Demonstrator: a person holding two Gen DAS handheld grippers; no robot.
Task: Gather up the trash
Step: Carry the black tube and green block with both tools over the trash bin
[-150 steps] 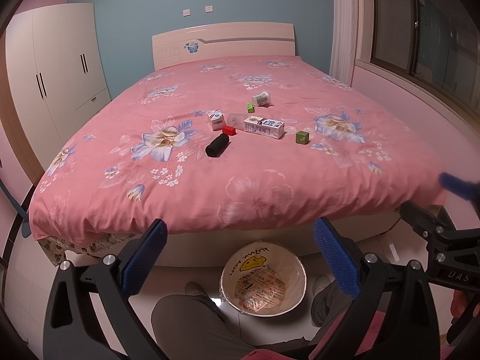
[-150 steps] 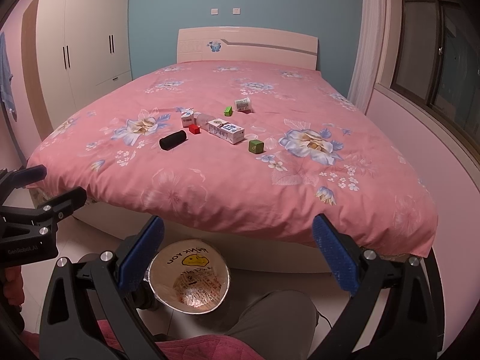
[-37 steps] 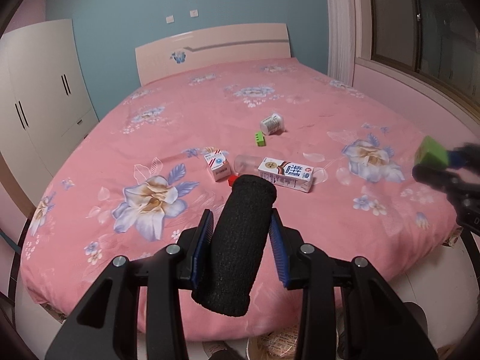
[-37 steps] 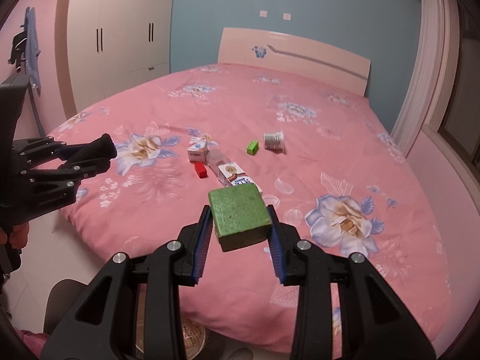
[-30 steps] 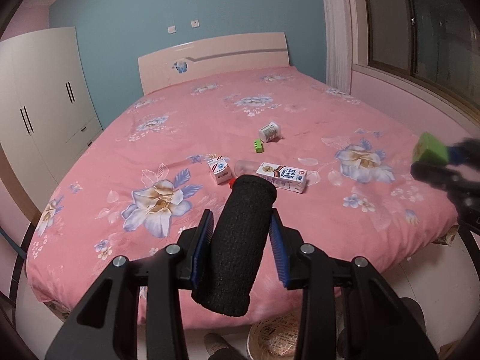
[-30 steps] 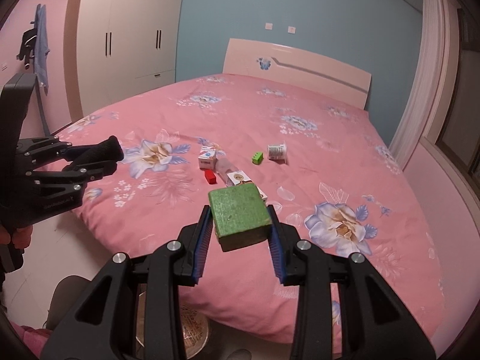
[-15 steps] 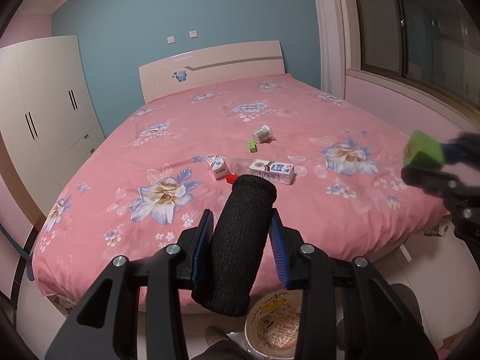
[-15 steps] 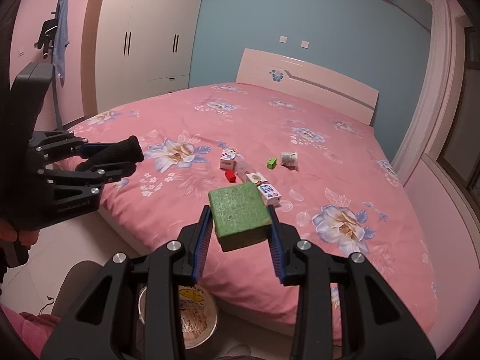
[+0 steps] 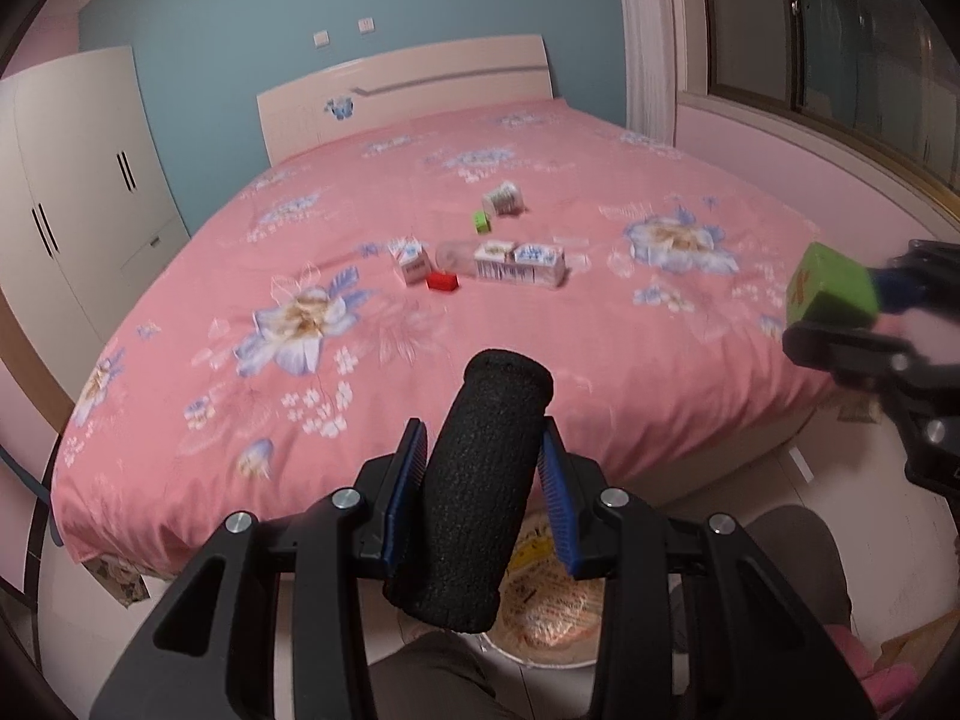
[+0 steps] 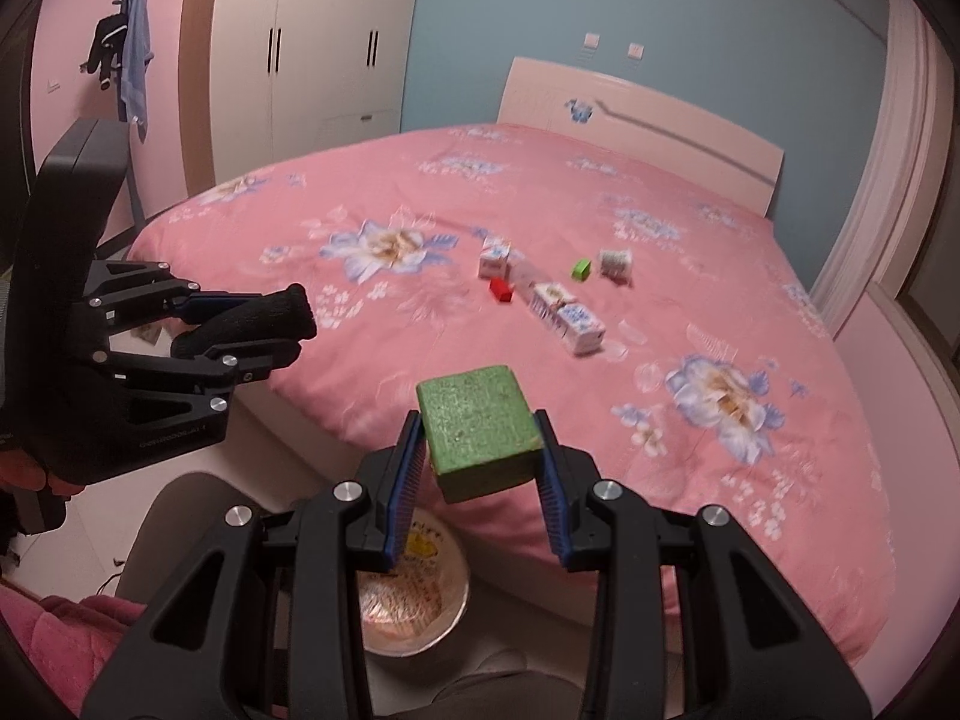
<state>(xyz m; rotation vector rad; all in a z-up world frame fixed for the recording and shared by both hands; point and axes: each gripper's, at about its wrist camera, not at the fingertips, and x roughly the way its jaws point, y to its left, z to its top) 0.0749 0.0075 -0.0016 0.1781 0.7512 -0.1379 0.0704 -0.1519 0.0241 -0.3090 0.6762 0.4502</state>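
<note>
Bed [image 9: 600, 360]: five items; left hand-held gripper [image 9: 480, 480] clamps black roll [image 9: 480, 480], right [image 10: 480, 468] green block [image 10: 480, 426]

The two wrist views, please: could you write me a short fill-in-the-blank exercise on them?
1. The left gripper is shut on a black foam ____.
2. The right gripper holds a ____ block.
3. The trash bin stands on the ____.
4. The milk carton lies on the ____.

Missing: cylinder; green; floor; bed

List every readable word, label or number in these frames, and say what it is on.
No text reads with certainty.
Long milk carton: printing blurred.
Small carton: printing blurred.
Left gripper body: small white lettering, too small.
Trash bin liner: yellow print, unreadable.
Green block: orange mark, unclear.
</note>
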